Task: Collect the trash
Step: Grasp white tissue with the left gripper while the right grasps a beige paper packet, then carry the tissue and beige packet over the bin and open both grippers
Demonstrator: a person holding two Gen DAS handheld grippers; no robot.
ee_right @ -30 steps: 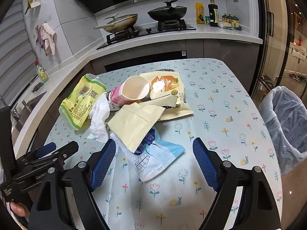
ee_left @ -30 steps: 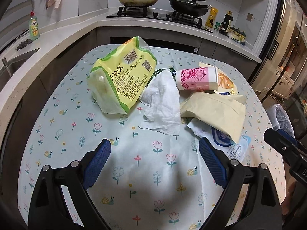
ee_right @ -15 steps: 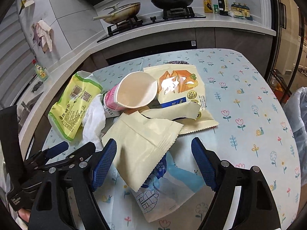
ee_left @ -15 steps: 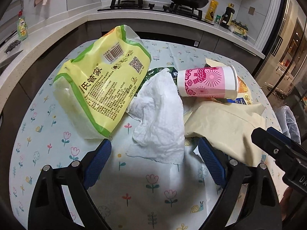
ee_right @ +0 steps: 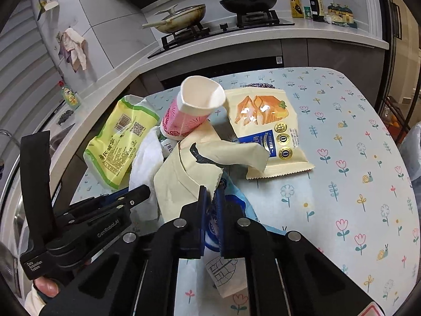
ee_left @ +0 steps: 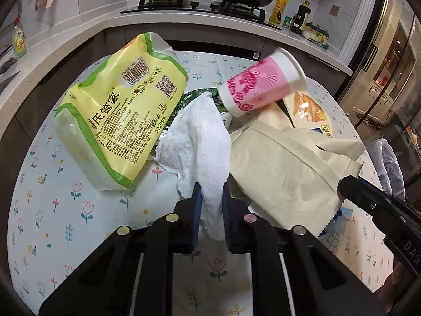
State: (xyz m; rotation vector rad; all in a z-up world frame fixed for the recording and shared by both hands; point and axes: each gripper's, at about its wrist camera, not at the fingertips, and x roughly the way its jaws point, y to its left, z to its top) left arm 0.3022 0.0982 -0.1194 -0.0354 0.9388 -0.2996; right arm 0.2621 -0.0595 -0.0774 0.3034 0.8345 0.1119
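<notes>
My left gripper (ee_left: 211,200) is clamped on the lower corner of the crumpled white paper towel (ee_left: 200,144), which rises from between my blue pads toward the middle of the left wrist frame. My right gripper (ee_right: 210,202) is pinched shut on the pale blue printed wrapper (ee_right: 223,266) at lower centre of the right wrist frame; the edge of the cream paper bag (ee_right: 181,176) sits right at the pads too, and I cannot tell whether it is caught with it.

The left view shows the yellow-green bag (ee_left: 123,121) large at left, its barcode and QR code readable, and the pink flowered paper cup (ee_left: 260,87) from the side, tilted against the pile at upper right. The right view looks into that cup's white mouth instead, and it alone shows the whole orange-printed snack pouch (ee_right: 265,129) lying flat on the flowered tablecloth (ee_right: 355,158) right of centre. It also shows my left gripper from outside at lower left, with a fingertip of my hand (ee_right: 46,287) under it. The stove with two pans (ee_right: 247,0) runs along the top of both.
</notes>
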